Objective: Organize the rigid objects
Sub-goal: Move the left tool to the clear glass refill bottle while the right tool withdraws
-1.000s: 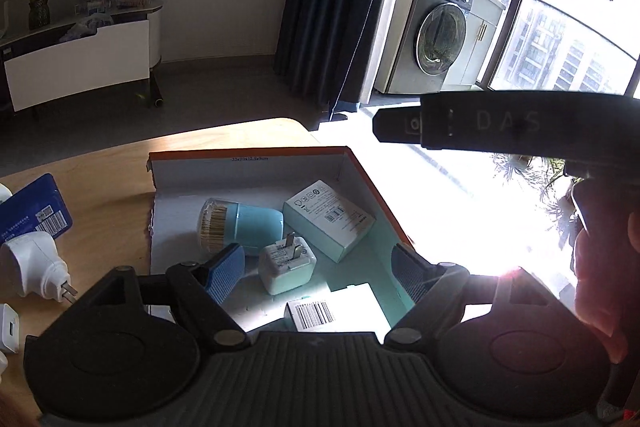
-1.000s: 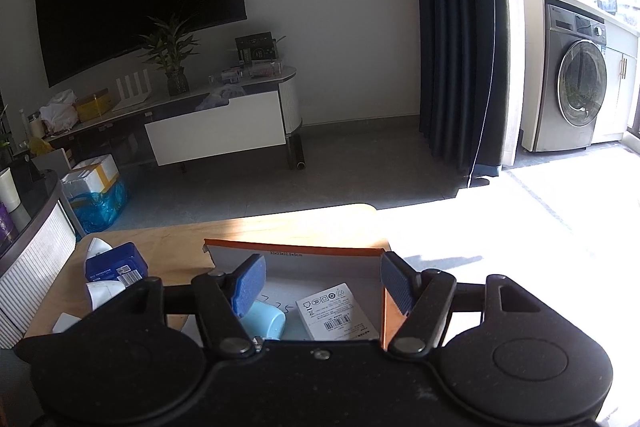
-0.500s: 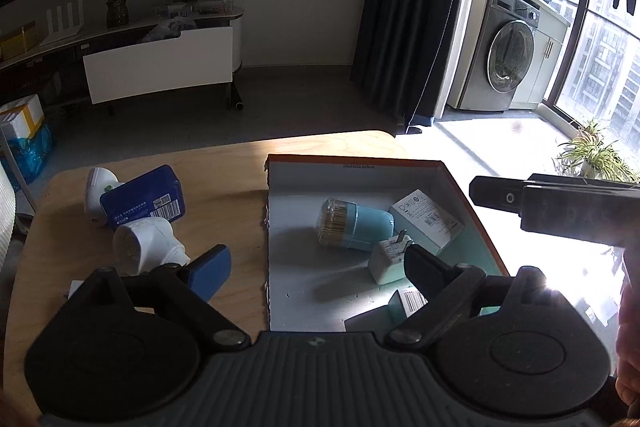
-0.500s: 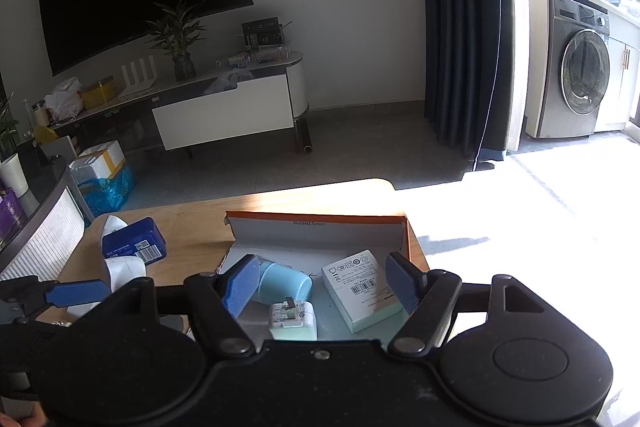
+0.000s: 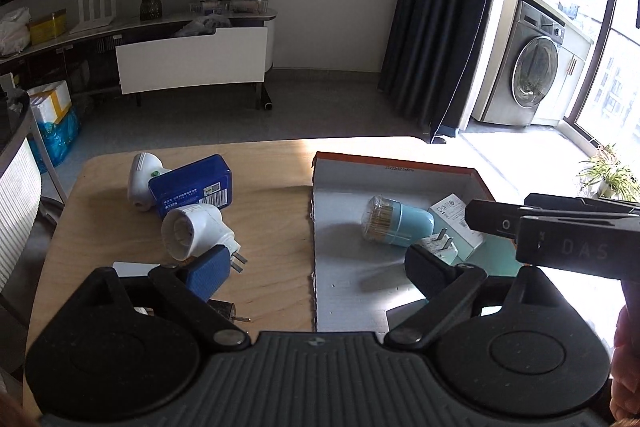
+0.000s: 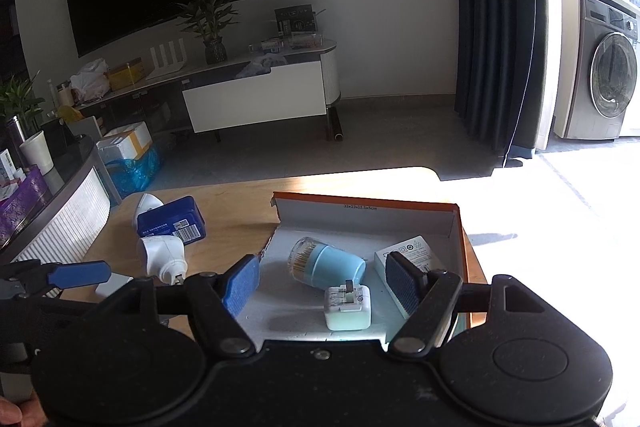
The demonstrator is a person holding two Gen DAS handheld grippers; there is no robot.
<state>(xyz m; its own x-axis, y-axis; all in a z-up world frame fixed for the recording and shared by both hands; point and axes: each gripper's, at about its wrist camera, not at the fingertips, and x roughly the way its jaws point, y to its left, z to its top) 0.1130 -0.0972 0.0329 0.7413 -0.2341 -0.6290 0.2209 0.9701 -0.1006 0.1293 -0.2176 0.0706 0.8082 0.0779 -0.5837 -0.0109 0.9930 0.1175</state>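
**Left tool swings toward the loose items beside the box**

Nearest, the left tool (image 5: 316, 269) stands wide apart and empty, one pad over the white plug adapter (image 5: 198, 233); the right tool (image 6: 320, 283) hovers apart, also empty, above the white charger (image 6: 347, 307) in the box (image 6: 360, 203). To grip well, centre the adapter's round body between the pads before squeezing. Beyond it lie the blue case (image 5: 192, 189) and the desk (image 5: 272, 163). Since the earlier frame, both tools' jaws have opened, nothing between them, and the left view swung from the box to the loose things.
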